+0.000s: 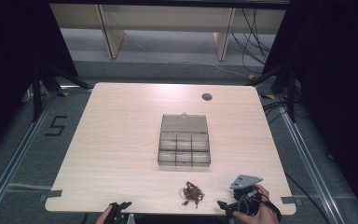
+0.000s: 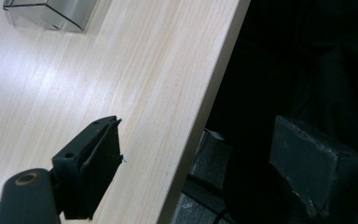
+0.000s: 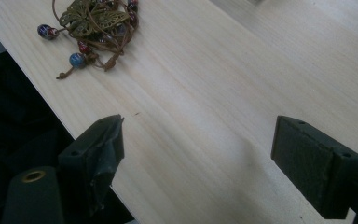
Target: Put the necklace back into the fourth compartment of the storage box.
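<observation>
Two grippers at my near table edge, both gaping, empty; right gripper (image 1: 223, 205) nearer necklace (image 1: 191, 192), tangled heap just left of it; left gripper (image 1: 120, 206) farther; open box (image 1: 184, 151) mid-table, beyond necklace.

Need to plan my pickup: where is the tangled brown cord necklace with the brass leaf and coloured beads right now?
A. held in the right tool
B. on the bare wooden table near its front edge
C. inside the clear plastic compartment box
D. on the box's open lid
B: the tangled brown cord necklace lies on the light wooden table near the front edge, apart from the clear plastic compartment box, and the right tool is open with nothing between its jaws.
</observation>
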### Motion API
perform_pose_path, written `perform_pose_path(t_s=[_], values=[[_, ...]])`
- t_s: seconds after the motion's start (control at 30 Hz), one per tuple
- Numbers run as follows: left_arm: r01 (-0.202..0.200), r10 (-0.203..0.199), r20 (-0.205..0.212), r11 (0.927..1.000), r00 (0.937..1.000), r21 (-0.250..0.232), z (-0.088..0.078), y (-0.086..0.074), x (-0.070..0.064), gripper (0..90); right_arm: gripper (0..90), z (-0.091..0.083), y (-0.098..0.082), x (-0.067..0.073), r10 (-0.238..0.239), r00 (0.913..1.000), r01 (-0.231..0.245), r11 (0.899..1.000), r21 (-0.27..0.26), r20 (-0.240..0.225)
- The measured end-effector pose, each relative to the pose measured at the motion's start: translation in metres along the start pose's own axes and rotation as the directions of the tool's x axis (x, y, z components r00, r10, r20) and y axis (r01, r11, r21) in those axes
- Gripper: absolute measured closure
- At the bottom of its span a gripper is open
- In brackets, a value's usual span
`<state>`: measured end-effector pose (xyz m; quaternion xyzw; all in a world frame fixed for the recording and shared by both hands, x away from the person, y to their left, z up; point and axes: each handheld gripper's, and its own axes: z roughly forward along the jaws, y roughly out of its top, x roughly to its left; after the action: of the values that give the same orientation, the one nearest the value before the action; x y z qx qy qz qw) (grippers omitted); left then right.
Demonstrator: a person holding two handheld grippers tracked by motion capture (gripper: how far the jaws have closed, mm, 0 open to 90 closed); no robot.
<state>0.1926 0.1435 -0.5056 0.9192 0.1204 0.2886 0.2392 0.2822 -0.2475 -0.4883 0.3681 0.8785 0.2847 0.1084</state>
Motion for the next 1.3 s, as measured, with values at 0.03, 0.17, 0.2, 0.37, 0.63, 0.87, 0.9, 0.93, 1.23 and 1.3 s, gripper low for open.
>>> perform_pose_path(t_s=[0.03, 0.17, 0.2, 0.37, 0.63, 0.87, 0.9, 0.93, 1.23, 1.3], values=[[0.0, 0.0, 0.0, 1.0, 1.0, 0.0, 0.0, 0.0, 0.0, 15.7, 17.8, 0.0, 0.0, 0.0, 0.0, 1.0, 0.0, 1.0, 0.0, 0.0], [0.0, 0.0, -0.013, 1.0, 0.9999, -0.006, 0.001, 0.0, -0.001, 15.7, 17.8, 0.001, 0.0, -0.002, -0.042, 0.9991, 0.042, 0.999, -0.015, 0.001], [-0.002, 0.002, -0.021, 1.0, 0.9998, -0.002, 0.001, 0.0, -0.001, 15.7, 17.8, 0.001, 0.0, -0.002, -0.045, 0.999, 0.045, 0.999, -0.015, 0.001], [0.003, -0.003, -0.014, 1.0, 0.9999, -0.002, -0.001, -0.002, 0.002, 15.7, 17.0, -0.001, 0.002, -0.001, -0.06, 0.9981, 0.06, 0.998, 0.014, -0.01], [0.004, -0.004, 0.022, 1.0, 0.9997, -0.008, 0.001, -0.001, 0.0, 15.7, 17.1, -0.003, 0.011, 0.003, -0.056, 0.9983, 0.056, 0.998, 0.028, -0.018], [0.012, -0.012, 0.013, 0.9999, 0.9998, -0.009, 0.001, -0.001, 0.0, 15.7, 17.8, 0.0, 0.019, 0.009, -0.098, 0.9947, 0.099, 0.994, 0.041, -0.03], [0.009, -0.009, 0.004, 0.9999, 1.0, -0.005, 0.001, -0.001, 0.002, 15.7, 17.4, 0.001, 0.023, 0.011, -0.107, 0.994, 0.108, 0.993, 0.048, -0.021], [0.009, -0.009, 0.004, 0.9999, 1.0, -0.005, 0.001, -0.001, 0.002, 15.7, 17.3, 0.0, 0.027, 0.011, -0.128, 0.9913, 0.13, 0.99, 0.062, -0.03], [0.004, -0.004, 0.0, 0.9999, 1.0, 0.015, 0.0, -0.002, 0.002, 15.7, 17.9, 0.003, 0.045, 0.022, -0.229, 0.9717, 0.233, 0.97, 0.074, -0.06], [0.01, -0.01, 0.003, 0.9999, 0.9999, 0.009, 0.001, -0.002, 0.002, 15.7, 17.9, 0.004, 0.047, 0.023, -0.242, 0.9681, 0.247, 0.966, 0.078, -0.063]])
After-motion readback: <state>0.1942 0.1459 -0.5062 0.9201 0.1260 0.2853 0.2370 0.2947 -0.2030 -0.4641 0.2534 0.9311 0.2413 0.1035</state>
